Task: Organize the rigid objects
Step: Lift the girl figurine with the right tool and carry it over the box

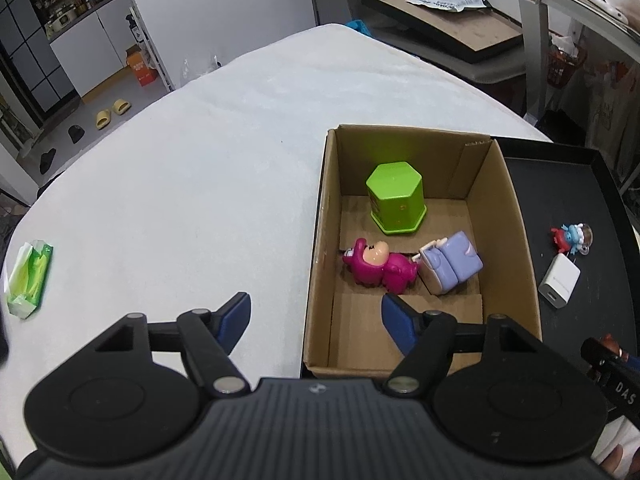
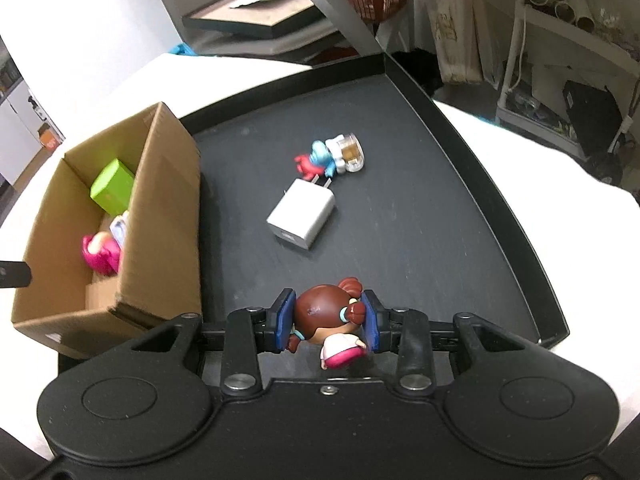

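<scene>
- A small hard-plastic doll figurine with a brown bun hairstyle and pink-and-white outfit point(image 2: 326, 322) is pinched at the head between the blue pads of the right gripper point(image 2: 327, 320), above the near part of the black tray point(image 2: 460, 200).
- It is judged light, stiff and glossy, so slipping on the rounded head is a risk; the flatter sides of the head offer the surest hold.
- The left gripper point(image 1: 316, 320) is held with jaws spread and empty over the near edge of the brown cardboard box point(image 1: 516, 216).
- In the box lie a green hexagonal container point(image 1: 394, 196), a magenta bear figure point(image 1: 376, 266) and a lilac toy point(image 1: 452, 266).
- A white wall charger point(image 2: 302, 214) and a blue-and-red figurine point(image 2: 320, 160) lie on the tray, touching or nearly so.
</scene>
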### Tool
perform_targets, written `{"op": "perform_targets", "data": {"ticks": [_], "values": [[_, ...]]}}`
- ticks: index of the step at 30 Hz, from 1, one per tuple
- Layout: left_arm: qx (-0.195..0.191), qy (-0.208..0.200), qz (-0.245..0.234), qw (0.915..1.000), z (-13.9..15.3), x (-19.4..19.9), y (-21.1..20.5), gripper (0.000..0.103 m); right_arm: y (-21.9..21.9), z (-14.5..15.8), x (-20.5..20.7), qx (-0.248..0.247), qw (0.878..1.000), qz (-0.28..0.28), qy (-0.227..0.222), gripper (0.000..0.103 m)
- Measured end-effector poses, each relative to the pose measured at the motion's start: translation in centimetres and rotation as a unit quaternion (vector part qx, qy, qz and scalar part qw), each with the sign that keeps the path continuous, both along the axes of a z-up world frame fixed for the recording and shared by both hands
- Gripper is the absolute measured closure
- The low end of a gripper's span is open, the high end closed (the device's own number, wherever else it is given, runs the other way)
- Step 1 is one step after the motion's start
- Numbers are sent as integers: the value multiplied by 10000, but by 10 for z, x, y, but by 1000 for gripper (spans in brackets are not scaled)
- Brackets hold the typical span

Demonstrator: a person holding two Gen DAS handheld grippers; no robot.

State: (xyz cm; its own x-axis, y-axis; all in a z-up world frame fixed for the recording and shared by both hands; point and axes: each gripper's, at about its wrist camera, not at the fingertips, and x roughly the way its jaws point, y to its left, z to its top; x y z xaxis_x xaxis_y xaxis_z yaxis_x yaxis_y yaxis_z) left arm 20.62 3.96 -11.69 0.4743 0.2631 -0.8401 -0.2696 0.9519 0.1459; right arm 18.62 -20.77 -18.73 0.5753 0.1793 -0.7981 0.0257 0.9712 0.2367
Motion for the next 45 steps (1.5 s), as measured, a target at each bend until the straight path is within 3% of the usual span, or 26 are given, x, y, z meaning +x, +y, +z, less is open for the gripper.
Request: {"op": "perform_targets", "data": {"ticks": [7,14,18,25,31,38,45], "values": [[-204,-55,63,9998,-6,3,12,41,11,20,9,273,9983,297,-424,68],[-407,-158,5,9990,-12,7,22,60,33,41,21,248,9920,824,-922,68],[-569,-225,59,9981,-17,10,30,71,44,45,24,81,9882,1161,-994,68],[-659,-304,-40,9974,-24,12,38,80,61,56,25,-78,9809,1530,-1200,68],[-891,-295,-146,9955,-32,15,40,95,69,60,34,270,9802,1657,-1046,68],[-954,-315,-194,9947,-31,13,41,95,83,67,48,166,9754,1831,-1218,68],[-1133,-278,-108,9931,-30,13,47,95,108,71,57,-159,9610,2306,-1520,68]]}}
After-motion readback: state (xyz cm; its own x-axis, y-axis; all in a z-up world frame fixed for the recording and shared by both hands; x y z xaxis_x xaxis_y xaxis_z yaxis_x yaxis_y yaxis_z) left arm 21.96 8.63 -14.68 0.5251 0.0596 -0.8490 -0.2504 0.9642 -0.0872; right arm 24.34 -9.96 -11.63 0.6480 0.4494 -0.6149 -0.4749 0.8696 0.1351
